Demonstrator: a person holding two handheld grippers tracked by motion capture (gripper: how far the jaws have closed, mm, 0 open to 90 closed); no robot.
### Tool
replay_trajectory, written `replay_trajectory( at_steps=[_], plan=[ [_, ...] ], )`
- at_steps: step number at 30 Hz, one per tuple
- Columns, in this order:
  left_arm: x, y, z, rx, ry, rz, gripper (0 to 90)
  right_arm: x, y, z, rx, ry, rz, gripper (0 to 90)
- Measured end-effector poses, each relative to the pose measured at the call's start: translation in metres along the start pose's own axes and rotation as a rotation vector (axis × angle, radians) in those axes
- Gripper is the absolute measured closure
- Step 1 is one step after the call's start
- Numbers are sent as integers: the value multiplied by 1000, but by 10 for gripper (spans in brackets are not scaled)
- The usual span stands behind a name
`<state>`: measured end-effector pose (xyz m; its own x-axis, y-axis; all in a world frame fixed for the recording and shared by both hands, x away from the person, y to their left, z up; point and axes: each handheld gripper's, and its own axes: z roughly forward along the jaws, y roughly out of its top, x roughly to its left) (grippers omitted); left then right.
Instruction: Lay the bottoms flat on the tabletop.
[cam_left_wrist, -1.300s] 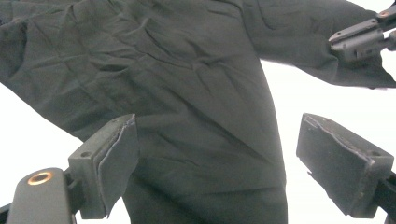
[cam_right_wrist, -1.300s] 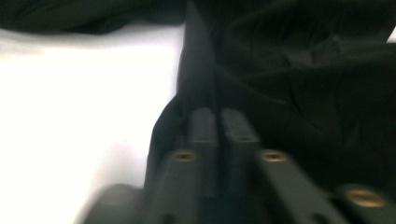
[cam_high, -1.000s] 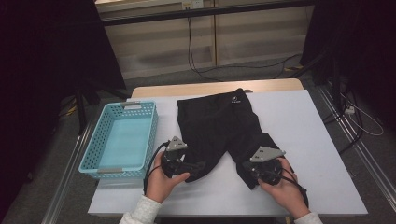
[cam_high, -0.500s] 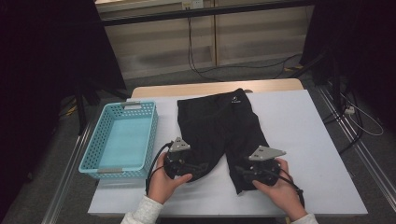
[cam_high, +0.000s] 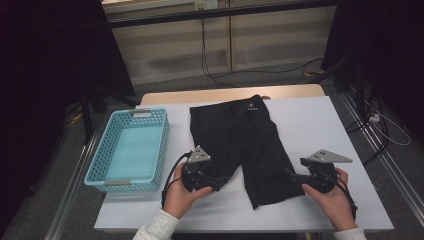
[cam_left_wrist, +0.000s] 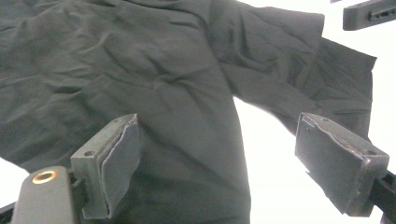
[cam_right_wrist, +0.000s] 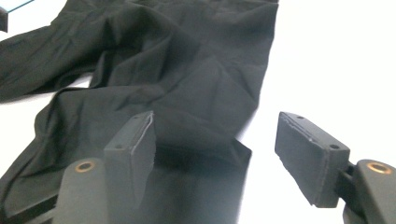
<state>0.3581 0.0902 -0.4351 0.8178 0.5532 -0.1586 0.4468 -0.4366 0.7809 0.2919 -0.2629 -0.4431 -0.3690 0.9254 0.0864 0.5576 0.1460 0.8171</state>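
Note:
A pair of black shorts (cam_high: 240, 135) lies flat on the white table (cam_high: 320, 125), waistband at the far side and legs toward me. My left gripper (cam_high: 222, 181) rests at the left leg's hem. In the left gripper view its jaws (cam_left_wrist: 219, 158) stand wide apart over the dark cloth (cam_left_wrist: 140, 70), and the pads do not press it. My right gripper (cam_high: 289, 175) sits at the right leg's outer edge. Its jaws (cam_right_wrist: 224, 154) have just been opening; the hem corner (cam_right_wrist: 233, 154) lies loose between them, untouched by the pads.
A turquoise plastic basket (cam_high: 162, 145) stands to the left of the shorts, near the table's left edge. Bare white tabletop stretches to the right of the shorts. Cables (cam_high: 385, 125) lie on the floor beyond the table's right side.
My right gripper has slid to the right, let go of the right leg's hem and spread its jaws. That leg now lies farther right and flatter. The left gripper has stayed put.

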Motion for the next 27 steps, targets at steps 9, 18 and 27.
replay_trajectory(
  at_steps=[9,18,27],
  plan=[
    [-10,7,15,7,-35,41,158,-6,-12,-6,26,-29,15,237],
    [-24,17,29,-2,-95,88,271,-13,-22,-19,25,-57,33,222],
    [-46,19,57,-5,-93,158,372,-8,-28,-25,38,-71,20,240]
  ],
)
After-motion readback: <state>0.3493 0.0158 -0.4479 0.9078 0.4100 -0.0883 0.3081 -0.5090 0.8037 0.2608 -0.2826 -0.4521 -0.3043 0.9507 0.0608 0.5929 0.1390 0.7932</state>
